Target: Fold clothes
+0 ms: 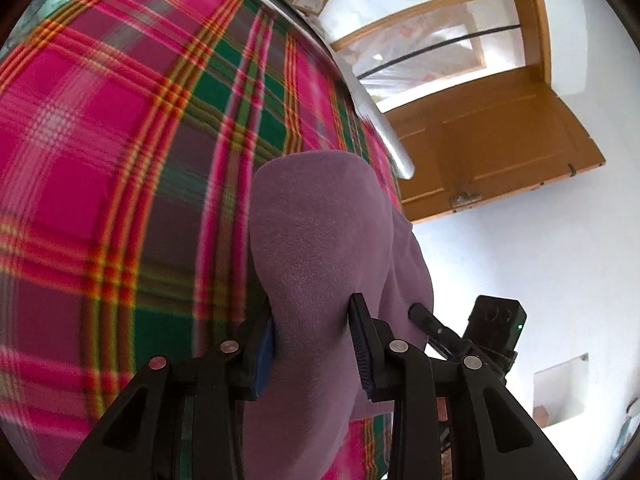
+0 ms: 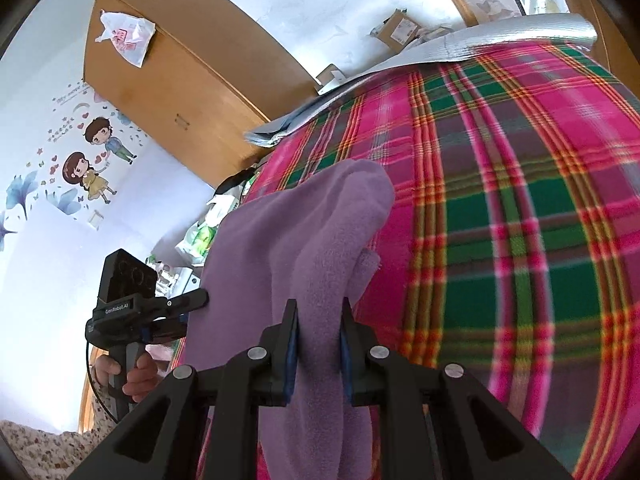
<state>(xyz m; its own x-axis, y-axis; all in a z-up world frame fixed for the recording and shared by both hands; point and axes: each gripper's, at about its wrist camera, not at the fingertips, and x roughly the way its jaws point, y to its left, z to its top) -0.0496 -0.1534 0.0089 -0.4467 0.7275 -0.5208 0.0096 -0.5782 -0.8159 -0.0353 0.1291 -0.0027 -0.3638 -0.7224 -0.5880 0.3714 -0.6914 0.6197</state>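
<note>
One garment is in play: a lilac fleece cloth (image 1: 320, 248), soft and nubbly, bunched into thick rounded folds and held up off the bed between two grippers. The left gripper (image 1: 312, 344) has its two black fingers closed on one thick fold of the fleece, blue pads pressing into it from either side. The right gripper (image 2: 319, 354) pinches a narrower ridge of the same cloth (image 2: 304, 240) between its own two blue-padded fingers. In the left wrist view the right gripper shows at the far right edge of the fleece, and in the right wrist view the left gripper sits at the left, with a hand (image 2: 136, 378) wrapped round its handle.

Under the cloth lies a bed covered by one plaid blanket (image 1: 120, 160), a woven-looking check of hot pink, green and dull purple crossed by fine red and yellow stripes. A silvery quilted mat (image 2: 520, 36) pokes out along the blanket's far edge.

The room has white walls. One wooden door (image 1: 492, 144) stands open to the right. One tall wooden wardrobe (image 2: 180, 80) stands to the left with a white plastic bag (image 2: 124, 36) on top. Cartoon stickers of two children (image 2: 92, 160) decorate the wall beside it. A cardboard box (image 2: 400, 26) sits by the far wall.
</note>
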